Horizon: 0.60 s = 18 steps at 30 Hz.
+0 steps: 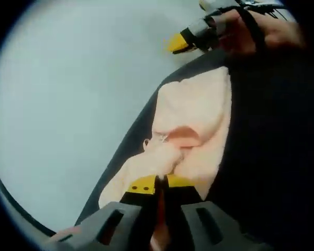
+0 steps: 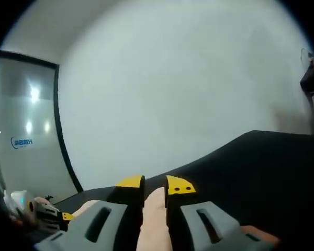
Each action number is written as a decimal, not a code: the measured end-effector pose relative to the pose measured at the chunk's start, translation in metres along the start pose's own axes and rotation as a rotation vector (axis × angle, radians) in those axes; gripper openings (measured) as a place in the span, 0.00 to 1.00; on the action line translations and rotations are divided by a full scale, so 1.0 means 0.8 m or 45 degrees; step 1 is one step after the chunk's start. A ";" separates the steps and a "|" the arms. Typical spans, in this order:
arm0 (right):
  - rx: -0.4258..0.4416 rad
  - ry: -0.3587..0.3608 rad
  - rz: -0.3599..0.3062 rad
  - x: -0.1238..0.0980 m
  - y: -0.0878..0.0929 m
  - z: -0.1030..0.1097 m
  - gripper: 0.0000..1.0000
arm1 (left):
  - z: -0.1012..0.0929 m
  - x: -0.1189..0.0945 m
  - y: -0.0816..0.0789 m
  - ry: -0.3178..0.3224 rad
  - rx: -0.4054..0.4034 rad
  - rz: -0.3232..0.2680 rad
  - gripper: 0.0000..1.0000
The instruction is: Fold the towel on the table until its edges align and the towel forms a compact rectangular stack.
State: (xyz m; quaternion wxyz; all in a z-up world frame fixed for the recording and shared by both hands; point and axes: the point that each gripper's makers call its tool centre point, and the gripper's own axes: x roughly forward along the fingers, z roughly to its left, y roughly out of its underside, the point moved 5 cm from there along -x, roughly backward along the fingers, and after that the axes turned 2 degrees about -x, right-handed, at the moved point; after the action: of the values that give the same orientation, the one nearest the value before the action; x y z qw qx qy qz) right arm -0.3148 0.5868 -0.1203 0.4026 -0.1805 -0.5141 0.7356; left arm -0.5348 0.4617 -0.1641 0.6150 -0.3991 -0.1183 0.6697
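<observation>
Towel (image 1: 196, 120): peach cloth lying rumpled on the dark tabletop (image 1: 272, 157), running away from the camera in the left gripper view, with a raised fold near its middle and a small label at one edge; edges not aligned, so folding looks unfinished.
Near end of towel: pinched and lifted by the left gripper (image 1: 158, 184), whose yellow-tipped jaws are closed on the cloth.
Other held part: in the right gripper view, pale cloth (image 2: 154, 219) runs between the jaws of the right gripper (image 2: 155, 185), which are clamped on it; this view looks out over the tabletop toward a pale wall (image 2: 188, 83).
Right gripper seen from the left: near the far end of the towel, at the top of the left gripper view, held by a hand (image 1: 261, 34).
Left gripper seen from the right: low at the left of the right gripper view.
Risk, slip: each grip appears to take only a narrow bite of cloth, so a quick pull could free a corner and drop the fold.
Risk, skew: if the two held ends travel unevenly, the edges would probably land offset and the bunched middle would be trapped as a crease.
Risk, visibility: the right gripper view points mostly off the towel, so placement there would be judged nearly blind.
</observation>
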 end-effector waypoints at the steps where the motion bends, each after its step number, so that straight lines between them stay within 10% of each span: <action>1: 0.008 -0.003 0.002 0.000 0.000 0.000 0.13 | 0.002 -0.005 -0.003 0.018 -0.012 -0.018 0.01; 7: 0.018 -0.006 -0.011 0.002 -0.002 0.001 0.13 | 0.000 -0.044 -0.012 0.067 0.013 -0.082 0.00; 12: 0.013 -0.008 -0.010 0.001 0.000 0.003 0.13 | -0.027 -0.036 0.018 0.146 -0.009 -0.058 0.06; 15: 0.012 0.020 0.007 0.000 0.002 -0.004 0.13 | -0.041 -0.045 -0.011 0.256 -0.202 -0.228 0.19; 18: 0.046 0.069 0.024 0.002 0.003 -0.018 0.13 | 0.015 -0.057 -0.037 0.148 -0.497 -0.419 0.19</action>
State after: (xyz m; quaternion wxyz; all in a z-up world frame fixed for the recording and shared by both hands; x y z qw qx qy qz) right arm -0.3070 0.5961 -0.1283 0.4125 -0.1979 -0.4878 0.7434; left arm -0.5246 0.4302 -0.1195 0.6327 -0.5234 -0.2731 0.5012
